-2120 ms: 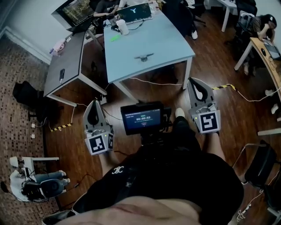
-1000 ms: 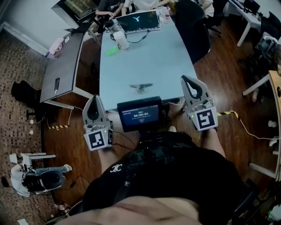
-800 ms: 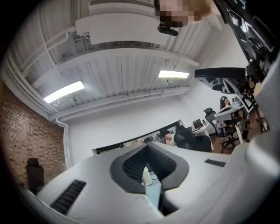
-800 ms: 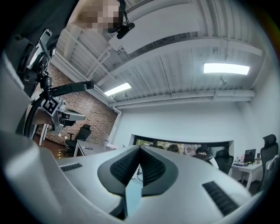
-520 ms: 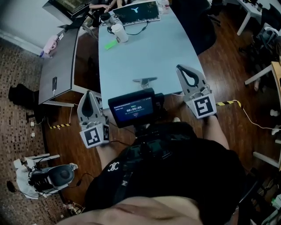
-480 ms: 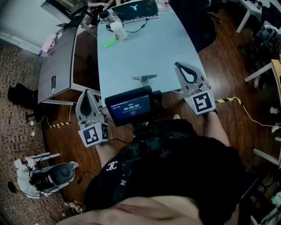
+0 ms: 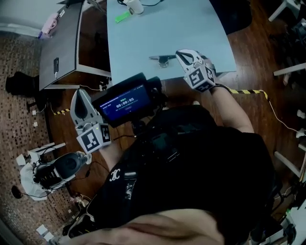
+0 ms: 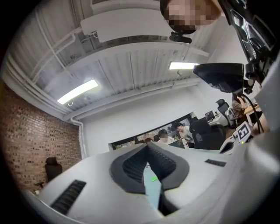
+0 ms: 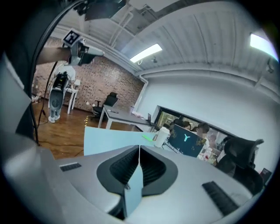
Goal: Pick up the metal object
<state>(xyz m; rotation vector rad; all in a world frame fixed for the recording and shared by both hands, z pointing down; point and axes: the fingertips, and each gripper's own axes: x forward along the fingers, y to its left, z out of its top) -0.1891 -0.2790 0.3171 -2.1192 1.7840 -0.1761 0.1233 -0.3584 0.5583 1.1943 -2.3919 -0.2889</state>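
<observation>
Quick status: the pick hasn't happened yet. The metal object (image 7: 161, 59) lies flat on the light blue table (image 7: 158, 28), close to the near edge, with nothing touching it.

Your right claw (image 7: 185, 56) hangs over that near edge, just beside the object on its right side, with the tips pointing toward it. Its jaws have just started to ease apart, but in the right gripper view the tips look all but pressed together and there's nothing between them. So you've got the reach mostly done. What's left, as I read it, is the real work: spread the jaws properly, line them up across the object, close on it and lift.

Your left claw (image 7: 80, 95) is well off to the side, low and short of the table, jaws pressed together and empty. It's out of the way and doesn't look needed for this one.

Other stuff around:
- A white cup (image 7: 135, 5) and a small green thing (image 7: 122, 18) at the far end of the table, well apart from the object, so no trouble there.
- A grey table (image 7: 62, 43) to the left with a small dark item on it.
- The screen (image 7: 125, 100) on your chest rig sits right below the table edge in the head view and eats up some of it.

The patch around the object is bare. My guess is the tricky bit is how flat the thing lies, which leaves little for the jaws to get under.
</observation>
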